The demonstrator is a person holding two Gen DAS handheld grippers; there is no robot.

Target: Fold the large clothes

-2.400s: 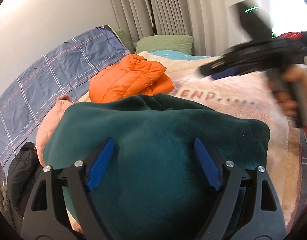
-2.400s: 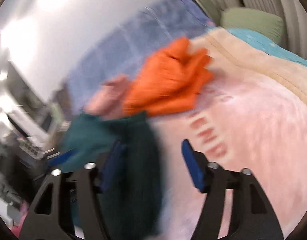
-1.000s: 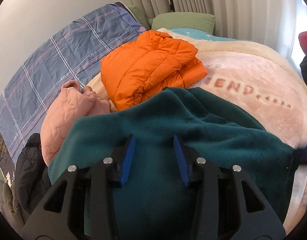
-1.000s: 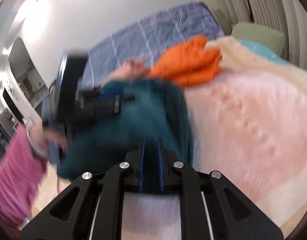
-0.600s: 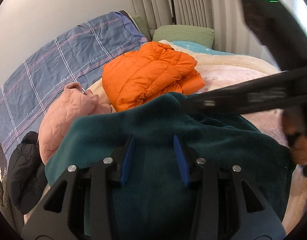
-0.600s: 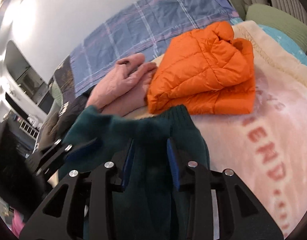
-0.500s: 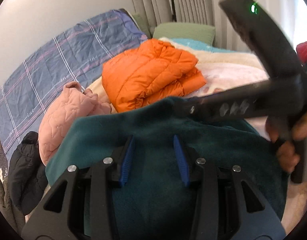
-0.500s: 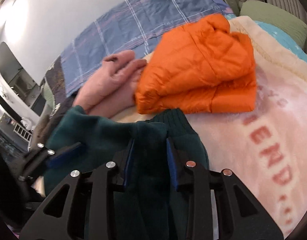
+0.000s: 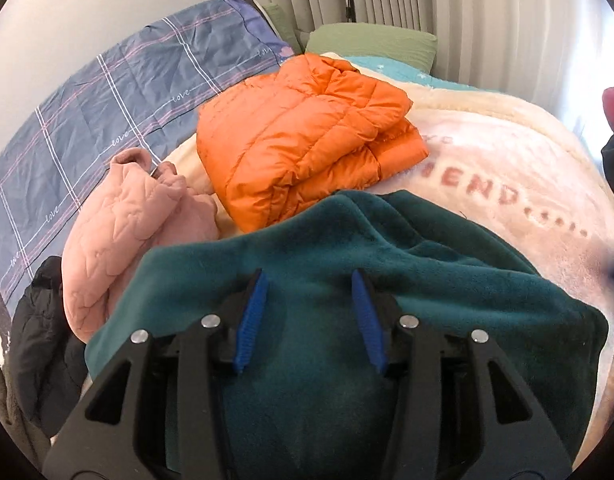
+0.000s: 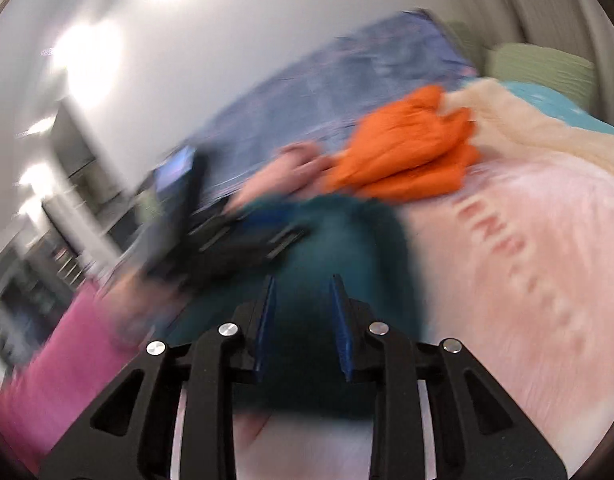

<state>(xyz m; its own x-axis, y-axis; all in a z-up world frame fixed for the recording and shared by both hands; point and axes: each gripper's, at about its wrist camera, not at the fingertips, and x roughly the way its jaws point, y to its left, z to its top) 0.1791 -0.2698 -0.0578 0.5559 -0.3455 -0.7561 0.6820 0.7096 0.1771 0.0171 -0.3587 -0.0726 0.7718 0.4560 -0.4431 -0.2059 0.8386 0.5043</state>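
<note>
The left gripper [image 9: 309,312] has its blue fingers [image 9: 251,316] apart and opening over the green fleece [image 9: 447,280], not pinching it. The right gripper [image 10: 303,320] also has its fingers apart above the same fleece; that view is blurry. The fleece lies on the pink blanket [image 9: 507,160] on the bed, near a folded orange jacket [image 9: 307,132] and a pink jacket [image 9: 127,220].
</note>
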